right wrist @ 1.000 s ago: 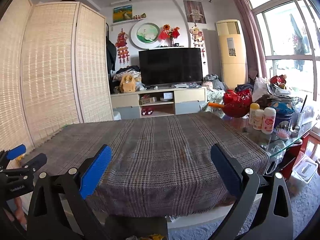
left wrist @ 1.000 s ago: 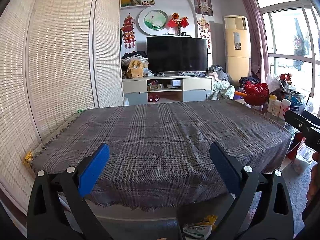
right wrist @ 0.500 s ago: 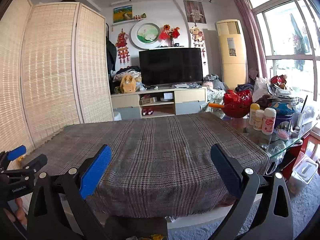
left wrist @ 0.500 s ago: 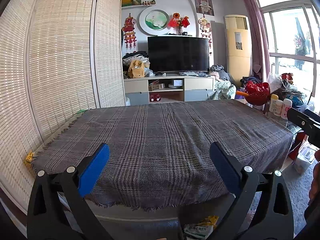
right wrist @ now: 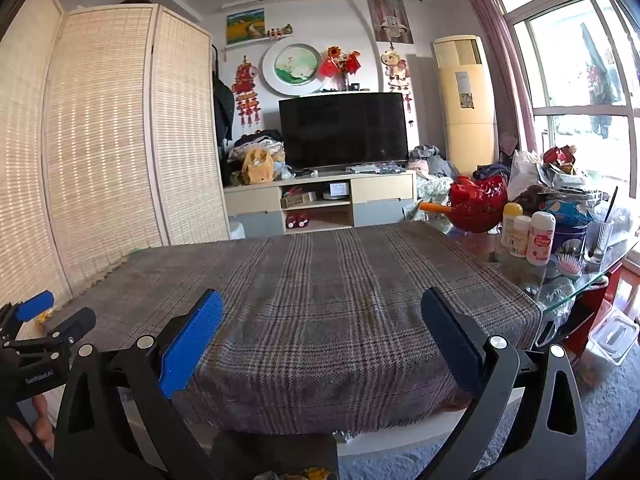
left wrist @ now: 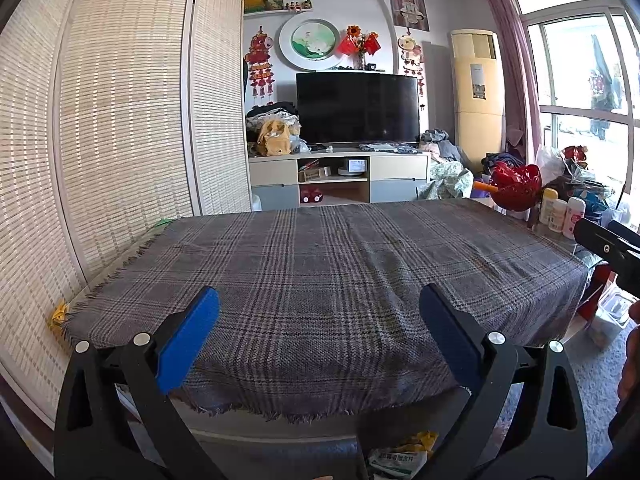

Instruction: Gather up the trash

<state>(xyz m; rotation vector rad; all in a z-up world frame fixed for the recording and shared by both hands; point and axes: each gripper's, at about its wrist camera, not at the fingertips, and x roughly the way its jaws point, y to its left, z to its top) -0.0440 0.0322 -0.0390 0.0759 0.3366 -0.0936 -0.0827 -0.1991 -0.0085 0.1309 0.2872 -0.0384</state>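
Observation:
My left gripper is open and empty, held in front of the near edge of a table covered with a grey plaid cloth. My right gripper is open and empty too, over the same cloth. A white and green wrapper with yellow scraps lies on the floor below the table edge, under the left gripper. A yellow scrap sits at the cloth's left corner. The left gripper also shows at the left edge of the right wrist view.
A bamboo screen stands along the left. Bottles, a red bowl and clutter crowd the glass table end at the right. A clear plastic box sits on the floor at the right. A TV stand is behind.
Both views have shifted only slightly; the left view has risen a little. Both grippers stay open and empty.

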